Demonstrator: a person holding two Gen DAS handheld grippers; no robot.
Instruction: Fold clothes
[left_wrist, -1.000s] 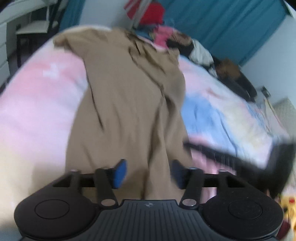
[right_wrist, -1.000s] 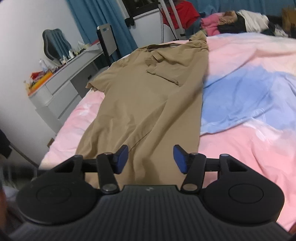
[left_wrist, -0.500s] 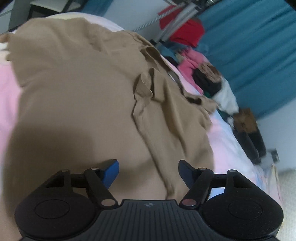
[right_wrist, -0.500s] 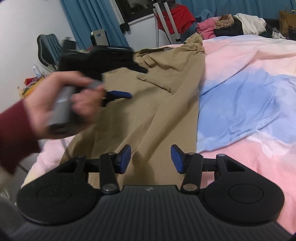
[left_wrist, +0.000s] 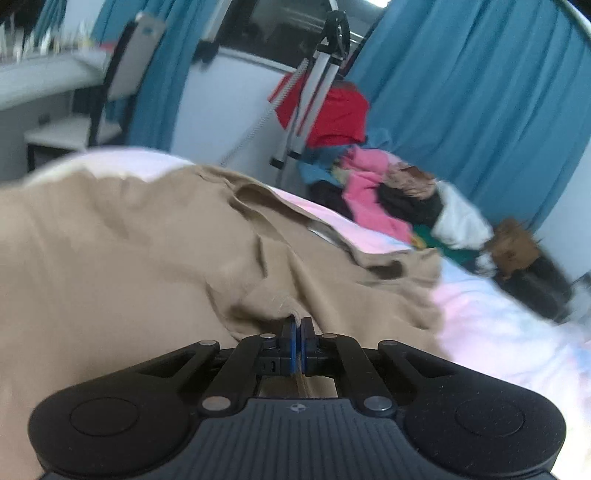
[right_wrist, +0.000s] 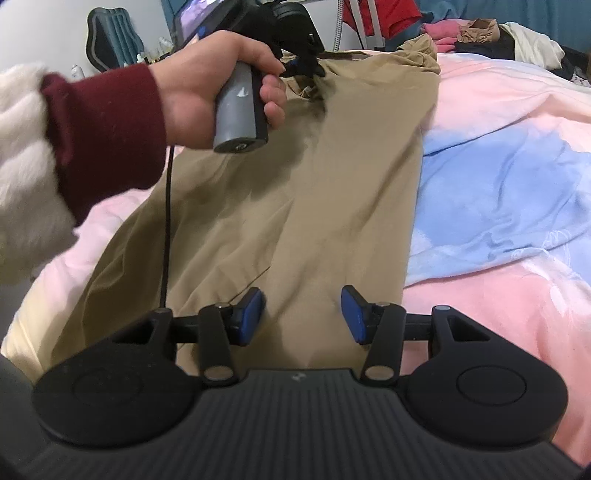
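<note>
A tan shirt (right_wrist: 332, 177) lies lengthwise on the bed, folded in half along its length, collar end far away. It also fills the left wrist view (left_wrist: 129, 251). My left gripper (left_wrist: 297, 326) is shut on a fold of the tan shirt near the collar; it also shows in the right wrist view (right_wrist: 303, 66), held by a hand in a dark red sleeve. My right gripper (right_wrist: 302, 312) is open and empty, its blue pads low over the shirt's near hem.
The bed has a pink and blue duvet (right_wrist: 517, 155). A pile of clothes (left_wrist: 388, 199) lies at the far end by blue curtains (left_wrist: 480, 92). A tripod with a red cloth (left_wrist: 325, 96) stands behind. A desk and chair (left_wrist: 74, 110) are at left.
My left gripper moved forward to the collar area and closed on a fold of the shirt. My right gripper stayed open near the hem.
</note>
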